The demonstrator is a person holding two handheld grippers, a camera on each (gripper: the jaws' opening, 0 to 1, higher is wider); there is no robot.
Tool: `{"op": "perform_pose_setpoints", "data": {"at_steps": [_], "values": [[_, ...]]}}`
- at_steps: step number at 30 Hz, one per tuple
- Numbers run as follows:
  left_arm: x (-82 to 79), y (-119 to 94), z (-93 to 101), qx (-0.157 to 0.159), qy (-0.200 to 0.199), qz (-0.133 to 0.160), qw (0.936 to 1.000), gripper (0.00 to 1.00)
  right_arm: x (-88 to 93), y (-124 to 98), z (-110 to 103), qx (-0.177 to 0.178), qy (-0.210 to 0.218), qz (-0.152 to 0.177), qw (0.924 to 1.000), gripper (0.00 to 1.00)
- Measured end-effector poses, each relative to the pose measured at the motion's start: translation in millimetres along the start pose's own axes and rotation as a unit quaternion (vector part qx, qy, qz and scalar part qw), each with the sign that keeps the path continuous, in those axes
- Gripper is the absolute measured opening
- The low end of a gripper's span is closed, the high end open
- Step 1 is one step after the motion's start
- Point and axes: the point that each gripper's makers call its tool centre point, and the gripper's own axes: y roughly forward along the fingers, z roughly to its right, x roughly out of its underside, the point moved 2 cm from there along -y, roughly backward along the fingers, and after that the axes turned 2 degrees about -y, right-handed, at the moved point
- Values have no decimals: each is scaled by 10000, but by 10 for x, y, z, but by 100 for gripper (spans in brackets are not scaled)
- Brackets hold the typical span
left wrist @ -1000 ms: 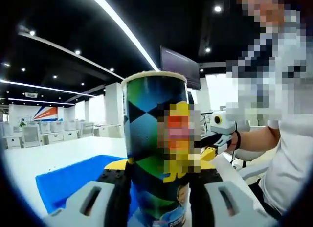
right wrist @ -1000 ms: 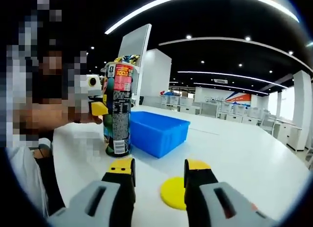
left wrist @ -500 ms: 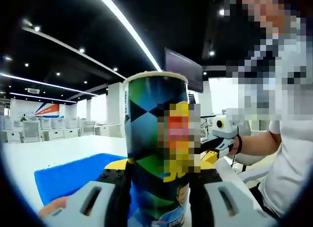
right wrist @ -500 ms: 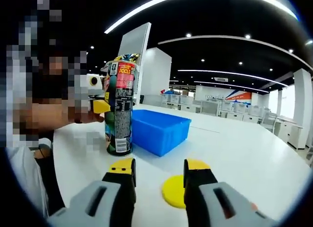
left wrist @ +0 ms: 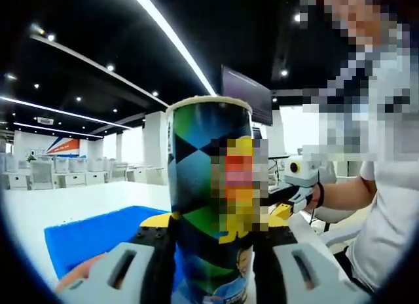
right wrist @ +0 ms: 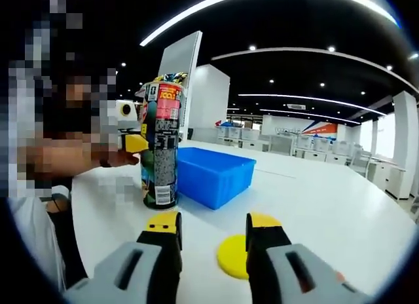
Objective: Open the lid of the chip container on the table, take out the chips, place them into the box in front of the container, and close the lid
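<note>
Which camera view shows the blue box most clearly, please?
The right gripper view shows the blue box best: its whole near wall, a corner and the open rim are visible on the white table, just beside the chip can. In the left gripper view, the box appears only as a blue patch behind the can.

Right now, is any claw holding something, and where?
The left claw grips the chip container around its lower body. The right claw is open, holding nothing.

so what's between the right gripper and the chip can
In the right gripper view, bare white table lies between the open right gripper and the chip can. The yellow lid lies by the right jaw, off that line.
</note>
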Motion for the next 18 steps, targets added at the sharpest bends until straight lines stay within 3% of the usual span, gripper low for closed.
{"op": "perform_pose_setpoints", "data": {"at_steps": [18], "values": [[-25,11,-35,-137,229,-144,9995,45,-30,-2,37,4,7,49,10000,37]]}}
